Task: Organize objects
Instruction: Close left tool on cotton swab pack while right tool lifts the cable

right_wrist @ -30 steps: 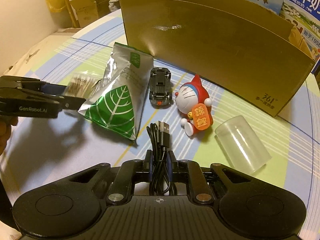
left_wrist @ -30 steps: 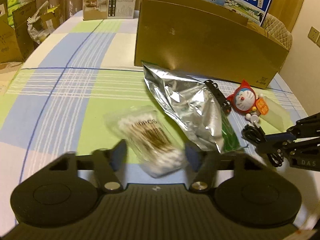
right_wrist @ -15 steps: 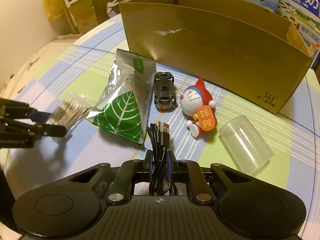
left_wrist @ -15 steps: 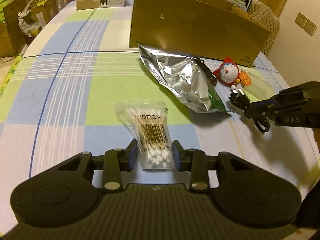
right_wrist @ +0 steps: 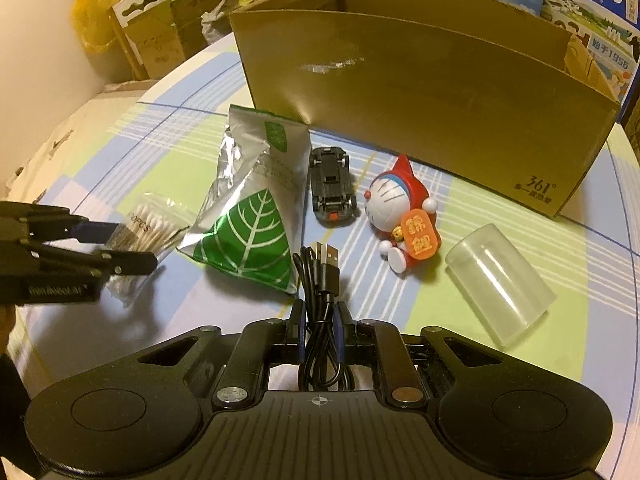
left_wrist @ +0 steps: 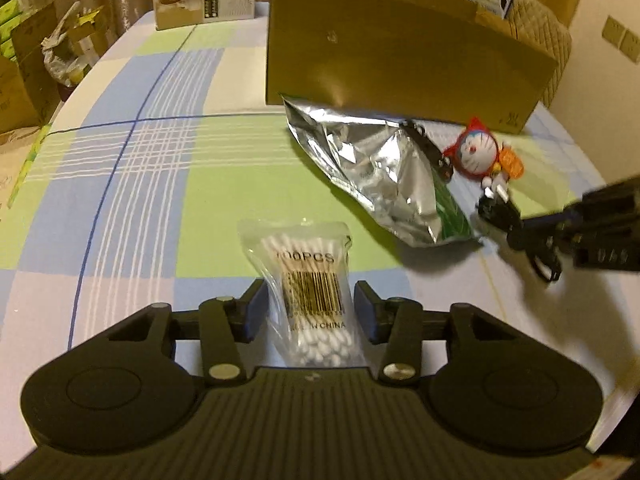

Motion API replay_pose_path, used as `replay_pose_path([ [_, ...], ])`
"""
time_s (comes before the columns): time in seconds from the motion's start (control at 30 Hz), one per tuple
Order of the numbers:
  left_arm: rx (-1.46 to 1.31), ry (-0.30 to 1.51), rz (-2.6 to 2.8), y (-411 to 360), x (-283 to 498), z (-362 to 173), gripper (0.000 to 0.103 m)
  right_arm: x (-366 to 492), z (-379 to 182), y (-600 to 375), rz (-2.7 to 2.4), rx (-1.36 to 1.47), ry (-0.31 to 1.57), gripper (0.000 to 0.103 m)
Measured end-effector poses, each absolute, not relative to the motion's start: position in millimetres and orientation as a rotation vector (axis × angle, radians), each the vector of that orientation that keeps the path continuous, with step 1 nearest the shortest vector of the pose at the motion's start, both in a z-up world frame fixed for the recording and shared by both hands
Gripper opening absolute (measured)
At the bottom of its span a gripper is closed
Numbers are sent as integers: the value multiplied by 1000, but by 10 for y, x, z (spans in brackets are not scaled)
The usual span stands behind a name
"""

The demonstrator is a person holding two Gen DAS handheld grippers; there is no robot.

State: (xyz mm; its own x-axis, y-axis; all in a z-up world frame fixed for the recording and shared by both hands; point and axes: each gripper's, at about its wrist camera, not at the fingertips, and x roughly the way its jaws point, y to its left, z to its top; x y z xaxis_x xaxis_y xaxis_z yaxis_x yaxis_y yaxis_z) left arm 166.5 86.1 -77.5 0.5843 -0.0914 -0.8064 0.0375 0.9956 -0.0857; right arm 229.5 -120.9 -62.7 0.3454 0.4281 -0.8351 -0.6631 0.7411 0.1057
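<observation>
L gripper [left_wrist: 308, 312] jaws apart astride swab bag [left_wrist: 308, 284], long axis pointing away; R gripper [right_wrist: 319, 330] clamped on cable [right_wrist: 320, 280].

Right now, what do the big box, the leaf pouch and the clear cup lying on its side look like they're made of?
Big box: brown cardboard, matte with a faint sheen, cut edges along the rim. Leaf pouch: likely metallised foil film, silver, crinkled and reflective. Clear cup: probably frosted translucent plastic; the tablecloth shows dimly through it.
</observation>
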Motion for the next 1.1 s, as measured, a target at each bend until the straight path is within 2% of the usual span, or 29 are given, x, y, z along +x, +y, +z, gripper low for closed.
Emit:
replay_pose_path([
  [0.07, -23, 947, -67, 827, 1662, -782, 35, 2289, -613, -1192, 722, -270, 983, 10],
  [0.1, -14, 945, -58, 826, 1658, -781, 26, 2286, -605, -1187, 723, -269, 979, 10],
  [0.13, -24, 945, -56, 843, 1654, -776, 22, 2284, -594, -1187, 723, -268, 975, 10],
  [0.2, -52, 944, -51, 884, 1639, -760, 19, 2289, -569, -1190, 721, -261, 966, 10],
  [0.53, -60, 858, -18, 884, 1578, -432, 19, 2292, -391, -1221, 704, -214, 912, 10],
  [1.1, -53, 825, -92, 571, 1647, -158, 19, 2256, -190, -1329, 681, -179, 872, 10],
])
